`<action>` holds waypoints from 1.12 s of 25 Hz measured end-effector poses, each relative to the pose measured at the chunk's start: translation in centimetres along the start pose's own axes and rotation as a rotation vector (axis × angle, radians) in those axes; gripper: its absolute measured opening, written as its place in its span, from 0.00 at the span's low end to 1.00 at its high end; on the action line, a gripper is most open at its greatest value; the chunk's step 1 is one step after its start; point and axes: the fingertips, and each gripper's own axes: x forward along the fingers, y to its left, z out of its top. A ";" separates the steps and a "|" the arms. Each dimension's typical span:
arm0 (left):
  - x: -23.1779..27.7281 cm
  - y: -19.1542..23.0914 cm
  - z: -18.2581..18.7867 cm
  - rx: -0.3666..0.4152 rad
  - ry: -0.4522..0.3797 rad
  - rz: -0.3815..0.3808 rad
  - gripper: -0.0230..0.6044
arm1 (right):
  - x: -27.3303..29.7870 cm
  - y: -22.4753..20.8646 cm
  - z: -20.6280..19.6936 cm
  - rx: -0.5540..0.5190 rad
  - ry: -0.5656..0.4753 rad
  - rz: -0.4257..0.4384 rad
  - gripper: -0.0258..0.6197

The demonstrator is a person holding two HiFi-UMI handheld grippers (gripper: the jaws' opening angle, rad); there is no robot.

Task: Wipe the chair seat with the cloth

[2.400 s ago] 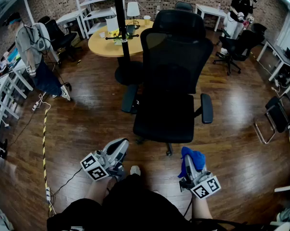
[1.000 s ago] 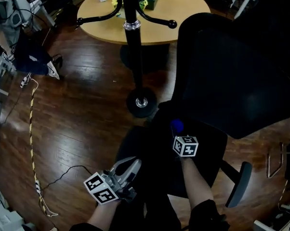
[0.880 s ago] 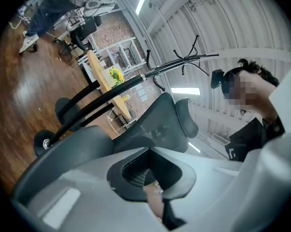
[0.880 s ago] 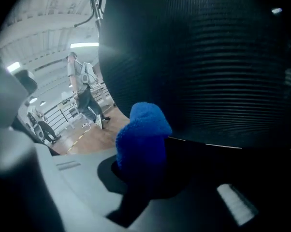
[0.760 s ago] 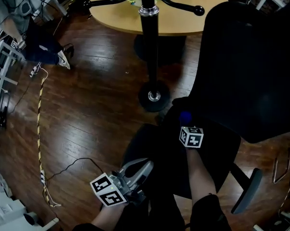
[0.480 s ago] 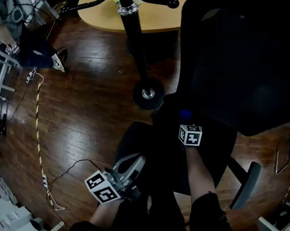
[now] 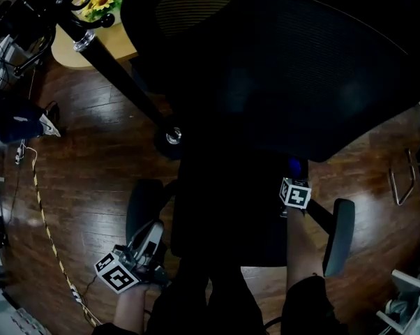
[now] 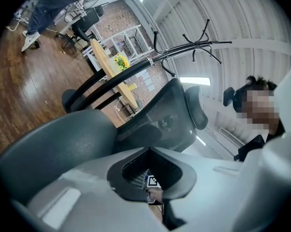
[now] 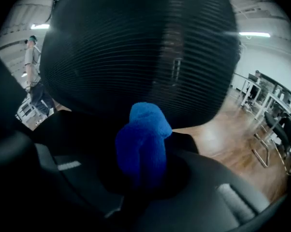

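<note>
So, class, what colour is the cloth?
The cloth is blue; right gripper view shows it best.

Bright blue cloth (image 9: 143, 144), black ribbed-mesh chair back (image 7: 280, 68), dark brown wood-plank floor (image 7: 91, 180), yellow flowers (image 7: 102, 0), tan worktop (image 7: 62, 53).

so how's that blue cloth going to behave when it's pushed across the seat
Probably floppy: the blue cloth bulges in soft folds where the right tool pinches it. Likely light, since its free end stands up unsupported. Its fuzzy pile may drag rather than slide on the chair seat.
</note>
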 end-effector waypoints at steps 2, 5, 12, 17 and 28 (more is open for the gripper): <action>0.3 0.0 0.0 -0.003 0.013 0.005 0.02 | -1.3 -2.8 -0.2 0.026 -0.005 -0.037 0.09; 0.7 -0.1 -0.1 -0.008 0.013 0.006 0.02 | -2.3 -4.4 -0.6 0.024 -0.028 -0.036 0.09; 1.1 -1.5 0.2 0.003 0.003 -0.010 0.02 | -3.0 -4.5 0.1 0.088 -0.032 0.041 0.09; 0.7 -1.8 -0.2 -0.007 -0.014 -0.054 0.02 | -2.7 -2.0 0.1 0.232 -0.048 0.120 0.09; -1.3 -2.6 0.0 -0.052 -0.117 -0.068 0.02 | -0.9 28.4 1.4 0.061 0.002 0.599 0.09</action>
